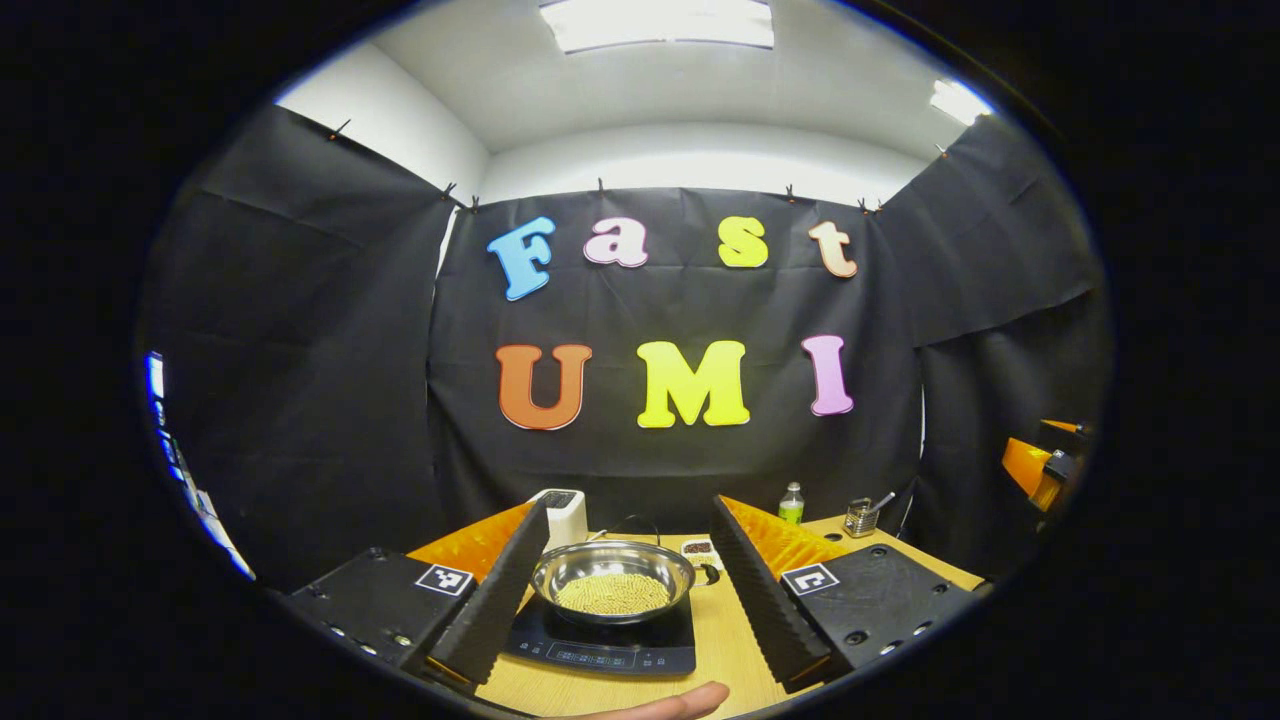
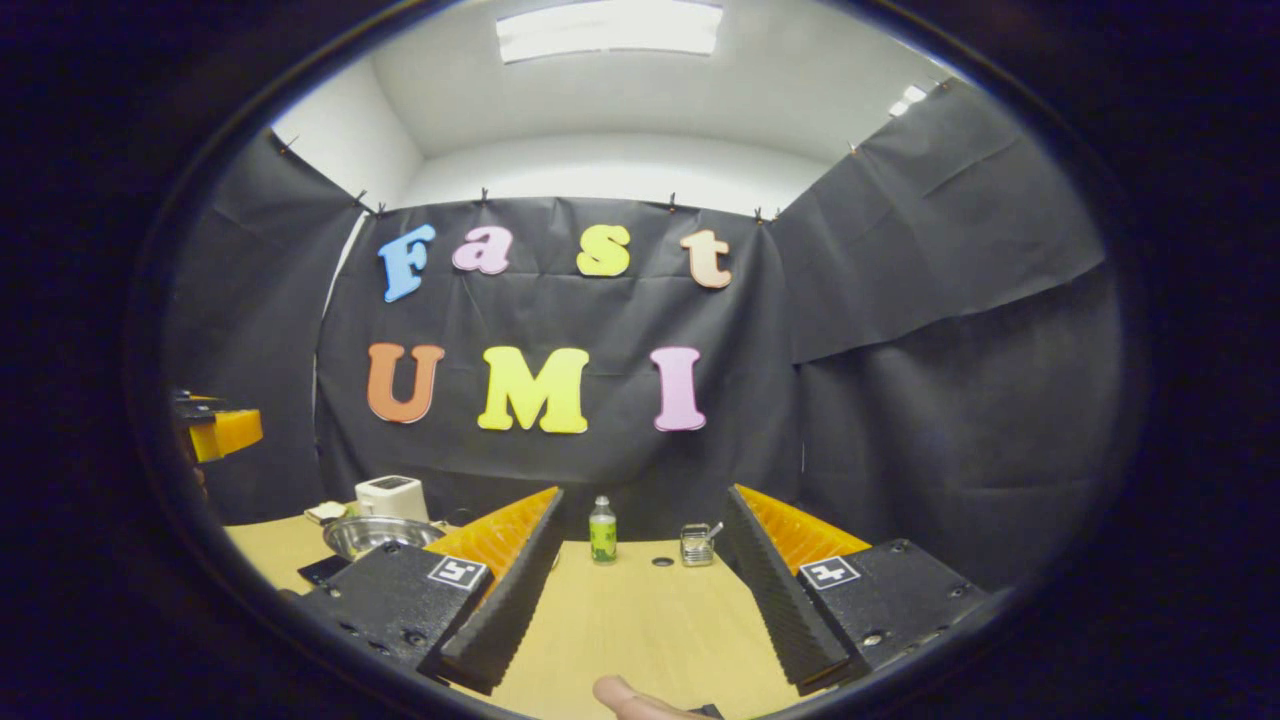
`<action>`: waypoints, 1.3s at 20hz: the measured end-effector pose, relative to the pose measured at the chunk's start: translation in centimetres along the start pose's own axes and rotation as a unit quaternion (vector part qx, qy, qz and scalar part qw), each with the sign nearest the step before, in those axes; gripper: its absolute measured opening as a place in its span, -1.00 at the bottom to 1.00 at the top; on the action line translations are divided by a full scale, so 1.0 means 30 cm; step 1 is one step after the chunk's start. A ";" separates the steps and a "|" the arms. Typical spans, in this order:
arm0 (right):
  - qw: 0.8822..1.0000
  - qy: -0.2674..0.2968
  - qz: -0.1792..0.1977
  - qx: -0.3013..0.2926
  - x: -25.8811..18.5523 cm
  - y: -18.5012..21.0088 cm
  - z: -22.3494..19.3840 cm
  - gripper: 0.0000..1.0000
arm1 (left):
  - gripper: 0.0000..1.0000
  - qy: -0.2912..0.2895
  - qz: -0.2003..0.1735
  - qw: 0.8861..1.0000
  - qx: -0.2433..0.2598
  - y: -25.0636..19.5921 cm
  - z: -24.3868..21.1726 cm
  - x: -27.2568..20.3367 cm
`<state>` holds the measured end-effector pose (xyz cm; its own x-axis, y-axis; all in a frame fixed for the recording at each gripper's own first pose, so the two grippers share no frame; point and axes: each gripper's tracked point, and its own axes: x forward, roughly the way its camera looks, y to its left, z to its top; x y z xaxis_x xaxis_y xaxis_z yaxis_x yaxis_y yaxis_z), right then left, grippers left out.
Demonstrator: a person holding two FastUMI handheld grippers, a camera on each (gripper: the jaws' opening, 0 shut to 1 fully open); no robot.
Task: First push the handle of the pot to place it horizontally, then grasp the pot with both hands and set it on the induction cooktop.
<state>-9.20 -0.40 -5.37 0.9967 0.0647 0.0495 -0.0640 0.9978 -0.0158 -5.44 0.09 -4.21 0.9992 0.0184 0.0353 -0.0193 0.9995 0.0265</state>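
Note:
A shiny steel pot (image 1: 612,580) holding pale yellow grains rests on the black induction cooktop (image 1: 600,648), on the wooden table. A short dark handle (image 1: 708,574) sticks out on its right side. My left gripper (image 1: 630,508) is open; the pot lies farther off, framed between its two fingers, and neither touches it. In the right gripper view the pot (image 2: 380,533) and a corner of the cooktop (image 2: 322,570) sit at the far left, beyond the left finger. My right gripper (image 2: 642,505) is open above bare table with nothing in it.
A white appliance (image 1: 565,515) stands behind the pot. A green bottle (image 2: 602,530) and a small wire basket (image 2: 695,545) stand near the back wall. The wooden table (image 2: 640,620) runs forward. A fingertip (image 1: 680,703) shows at the bottom. The other gripper (image 1: 1045,460) hangs at the right edge.

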 end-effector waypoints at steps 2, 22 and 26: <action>1.000 0.000 0.003 0.000 -0.015 -0.003 0.001 0.93 | 0.92 -0.011 -0.003 1.000 0.000 -0.011 0.023 -0.012; 1.000 0.002 -0.003 0.016 -0.012 -0.039 -0.039 0.93 | 0.91 -0.005 -0.020 1.000 -0.010 -0.062 -0.013 -0.014; 1.000 0.008 0.006 0.017 -0.001 -0.016 -0.058 0.96 | 0.75 0.001 -0.016 1.000 -0.015 -0.047 -0.040 -0.011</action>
<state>-9.12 -0.90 -7.10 0.9965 0.0766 0.0331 -0.0772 0.9969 0.0177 -5.71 -1.29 -5.44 0.9993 -0.0128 0.0339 0.0128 0.9999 -0.0016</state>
